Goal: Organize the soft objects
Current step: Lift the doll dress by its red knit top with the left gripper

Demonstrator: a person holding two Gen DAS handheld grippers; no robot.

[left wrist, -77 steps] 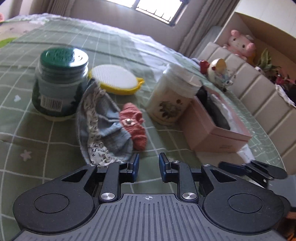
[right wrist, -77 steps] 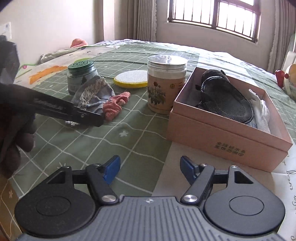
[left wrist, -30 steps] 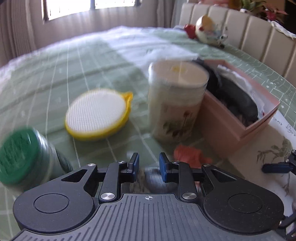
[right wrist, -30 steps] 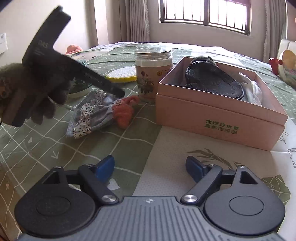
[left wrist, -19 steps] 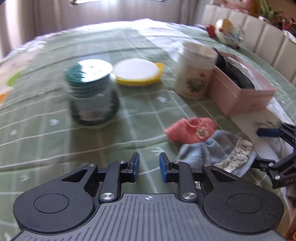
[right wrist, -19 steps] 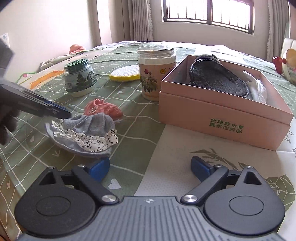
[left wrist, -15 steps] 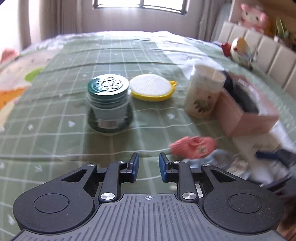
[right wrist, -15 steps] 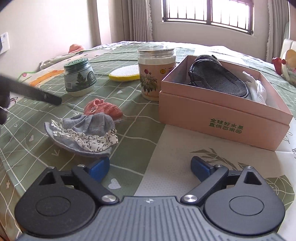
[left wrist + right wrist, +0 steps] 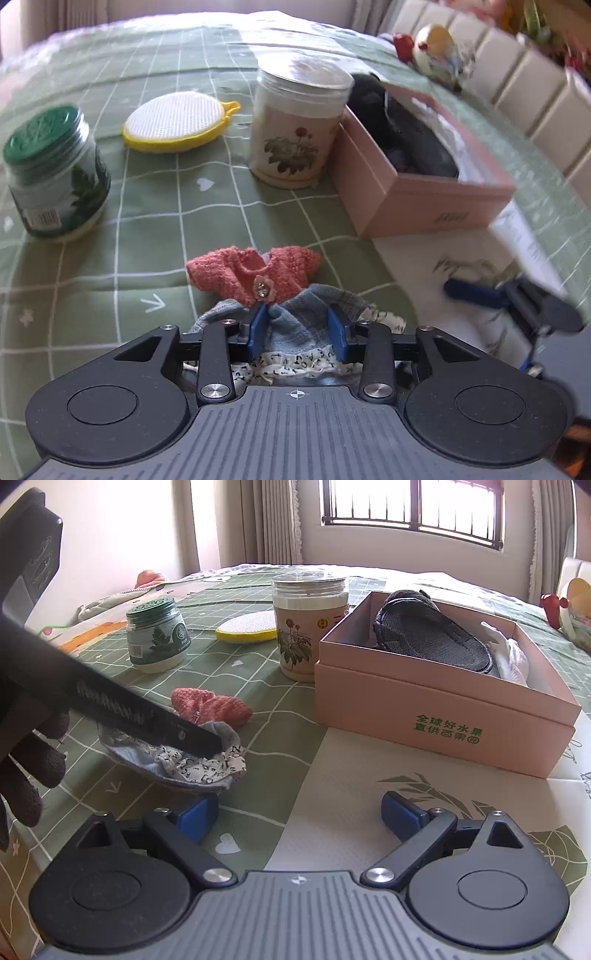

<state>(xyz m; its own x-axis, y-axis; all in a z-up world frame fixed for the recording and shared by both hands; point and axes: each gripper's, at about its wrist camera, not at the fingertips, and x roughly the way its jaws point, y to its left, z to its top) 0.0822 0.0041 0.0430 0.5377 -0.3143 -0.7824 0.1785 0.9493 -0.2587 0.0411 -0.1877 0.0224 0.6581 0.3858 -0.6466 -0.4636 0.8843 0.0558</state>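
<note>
Soft and light, the doll dress (image 9: 271,295) is lying flat on the green tablecloth (image 9: 147,206), its limp skirt being straddled by the parted left gripper (image 9: 297,332) while the right gripper (image 9: 297,818) is held wide apart.

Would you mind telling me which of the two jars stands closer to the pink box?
The floral jar with the clear lid: it stands right beside the pink box. The green-lidded jar sits far off, beyond the yellow pad.
</note>
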